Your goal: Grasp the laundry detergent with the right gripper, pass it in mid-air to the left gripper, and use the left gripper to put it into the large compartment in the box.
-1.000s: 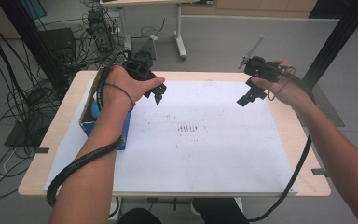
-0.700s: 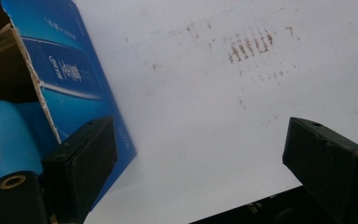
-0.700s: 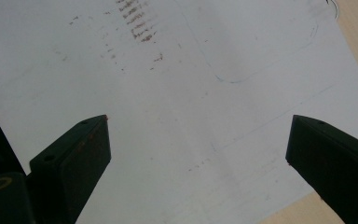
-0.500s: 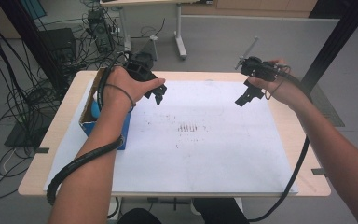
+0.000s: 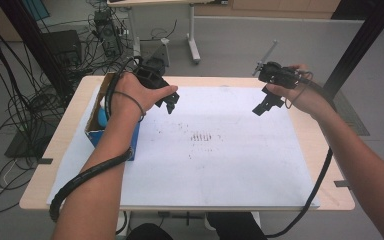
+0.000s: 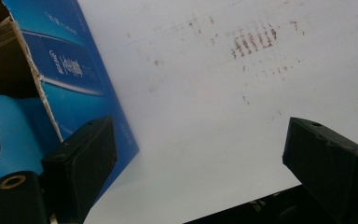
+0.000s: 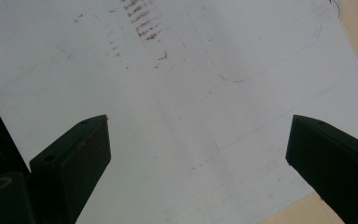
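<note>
A white sheet [image 5: 215, 165] covers most of the wooden table [image 5: 337, 192], reaching from the near edge to the far one. It is smudged in the middle with a cluster of short reddish-brown strokes [image 5: 203, 136] and scattered specks around them.

Along the sheet's left edge, under the person's left forearm, sits a blue cardboard box [image 5: 96, 127], open at the top. Its outer wall is glossy blue with white print, its torn rim shows raw brown card, and inside lies a blue roll [image 6: 9, 135] with a pale centre.

Farther off, the left gripper [image 5: 168, 102] hangs just beside the box, over the sheet's far left part, its jaws standing wide with nothing between them. The right gripper [image 5: 263, 107] hovers over the far right part of the sheet, well apart from the box, its jaws also spread wide and empty. Beyond the table, cables lie across the grey floor [image 5: 280, 35].
</note>
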A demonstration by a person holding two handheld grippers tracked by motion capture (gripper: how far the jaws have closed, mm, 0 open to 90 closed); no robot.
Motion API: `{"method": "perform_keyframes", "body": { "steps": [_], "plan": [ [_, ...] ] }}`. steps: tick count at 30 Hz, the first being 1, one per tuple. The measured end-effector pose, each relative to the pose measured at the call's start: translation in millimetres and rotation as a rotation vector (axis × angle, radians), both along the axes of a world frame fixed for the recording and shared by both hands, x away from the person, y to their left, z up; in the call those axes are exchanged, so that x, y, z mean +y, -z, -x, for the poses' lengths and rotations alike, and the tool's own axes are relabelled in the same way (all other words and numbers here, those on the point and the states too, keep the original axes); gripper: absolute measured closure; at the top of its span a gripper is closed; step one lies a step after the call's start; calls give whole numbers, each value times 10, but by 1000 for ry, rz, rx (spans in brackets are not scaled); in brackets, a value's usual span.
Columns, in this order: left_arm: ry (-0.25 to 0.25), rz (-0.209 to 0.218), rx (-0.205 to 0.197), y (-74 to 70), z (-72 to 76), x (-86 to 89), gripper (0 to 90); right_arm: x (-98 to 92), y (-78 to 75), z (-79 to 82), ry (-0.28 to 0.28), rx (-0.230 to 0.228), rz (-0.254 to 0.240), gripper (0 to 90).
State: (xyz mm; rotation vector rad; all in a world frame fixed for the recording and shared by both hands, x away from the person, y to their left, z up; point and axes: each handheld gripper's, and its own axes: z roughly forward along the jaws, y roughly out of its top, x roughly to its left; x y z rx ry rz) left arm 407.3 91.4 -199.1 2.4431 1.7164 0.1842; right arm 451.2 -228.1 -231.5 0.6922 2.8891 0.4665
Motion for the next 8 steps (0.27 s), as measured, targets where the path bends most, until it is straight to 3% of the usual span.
{"method": "perform_keyframes", "body": {
  "steps": [8],
  "plan": [
    [-1, 9, -8, -11, 20, -3, 105, 2, -5, 23, 1, -2, 1, 63]
  ]
}}
